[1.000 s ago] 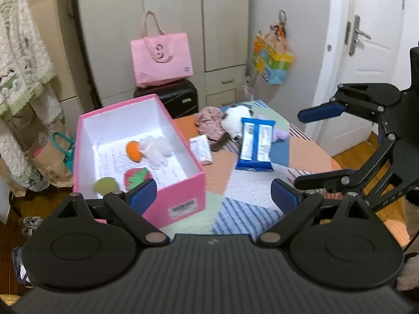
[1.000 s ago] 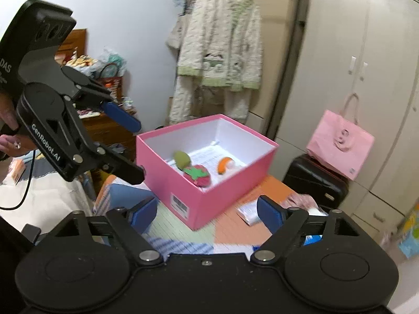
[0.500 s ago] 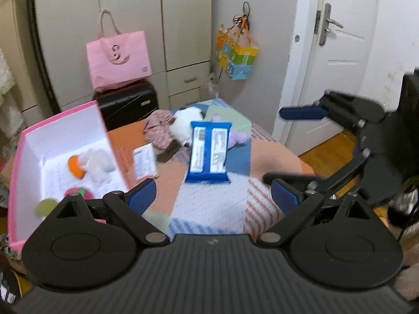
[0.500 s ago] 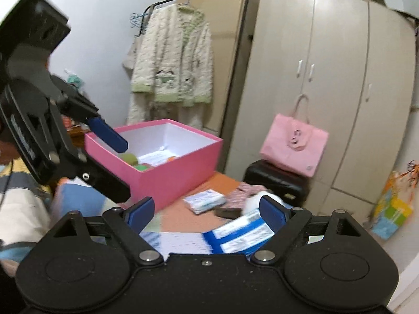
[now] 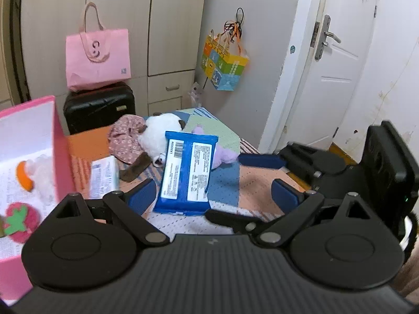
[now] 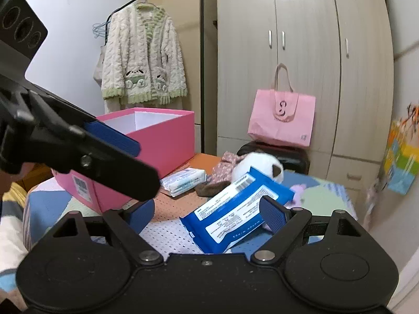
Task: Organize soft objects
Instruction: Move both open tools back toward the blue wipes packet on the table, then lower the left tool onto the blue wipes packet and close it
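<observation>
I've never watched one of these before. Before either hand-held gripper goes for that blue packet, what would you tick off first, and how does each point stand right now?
1. Left hand-held gripper empty, jaws wide: ok.
2. Right hand-held gripper empty, jaws wide: ok.
3. Flat blue plastic wipes packet lies in plain view ahead of both: ok.
4. Packet free of neighbours: not ok; its far end leans on the white plush toy.
5. Open pink cardboard box has room left: ok; only a few small toys lie in it.
6. The two grippers stay out of each other's way: cannot tell; both point at the same packet.
</observation>
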{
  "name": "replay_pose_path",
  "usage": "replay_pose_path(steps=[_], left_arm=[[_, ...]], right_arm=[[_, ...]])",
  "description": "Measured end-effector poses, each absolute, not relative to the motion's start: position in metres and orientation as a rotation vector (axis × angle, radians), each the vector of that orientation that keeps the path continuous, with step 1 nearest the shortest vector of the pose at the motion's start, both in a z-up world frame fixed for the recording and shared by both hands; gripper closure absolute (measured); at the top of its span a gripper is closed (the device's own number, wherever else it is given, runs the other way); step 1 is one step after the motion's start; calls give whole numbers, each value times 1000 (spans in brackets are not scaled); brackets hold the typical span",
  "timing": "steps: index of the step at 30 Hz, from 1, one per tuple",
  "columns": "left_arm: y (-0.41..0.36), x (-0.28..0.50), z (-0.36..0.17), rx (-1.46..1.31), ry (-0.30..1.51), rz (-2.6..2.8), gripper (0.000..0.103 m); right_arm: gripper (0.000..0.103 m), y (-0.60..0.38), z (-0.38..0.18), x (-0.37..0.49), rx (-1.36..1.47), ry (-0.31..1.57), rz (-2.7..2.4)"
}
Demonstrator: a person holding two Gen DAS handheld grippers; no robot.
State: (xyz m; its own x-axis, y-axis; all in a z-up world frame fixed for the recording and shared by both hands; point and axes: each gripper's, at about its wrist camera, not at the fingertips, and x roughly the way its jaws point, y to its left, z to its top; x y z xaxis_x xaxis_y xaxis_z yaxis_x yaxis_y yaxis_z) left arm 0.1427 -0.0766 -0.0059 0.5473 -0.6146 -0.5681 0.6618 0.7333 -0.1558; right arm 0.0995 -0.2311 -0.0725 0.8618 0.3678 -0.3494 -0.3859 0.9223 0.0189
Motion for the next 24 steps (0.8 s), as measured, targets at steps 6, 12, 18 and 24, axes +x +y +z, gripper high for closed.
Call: replay_pose_path(steps=[6,12,18,24], left_arm=[[-94,172,-23,48,668,-758,8],[-108,199,-40,51,703,-744,11],[-112,218,-57,18,725,-687,11],[-111,226,-73,0,769,-656,11]], right_arm=[[13,-229,-93,131,-3,536,454],[13,-216,-98,136,-84,511,373],[13,-200,-108,136,-168,493,327],[13,-191,-118,135,-187,474,253]])
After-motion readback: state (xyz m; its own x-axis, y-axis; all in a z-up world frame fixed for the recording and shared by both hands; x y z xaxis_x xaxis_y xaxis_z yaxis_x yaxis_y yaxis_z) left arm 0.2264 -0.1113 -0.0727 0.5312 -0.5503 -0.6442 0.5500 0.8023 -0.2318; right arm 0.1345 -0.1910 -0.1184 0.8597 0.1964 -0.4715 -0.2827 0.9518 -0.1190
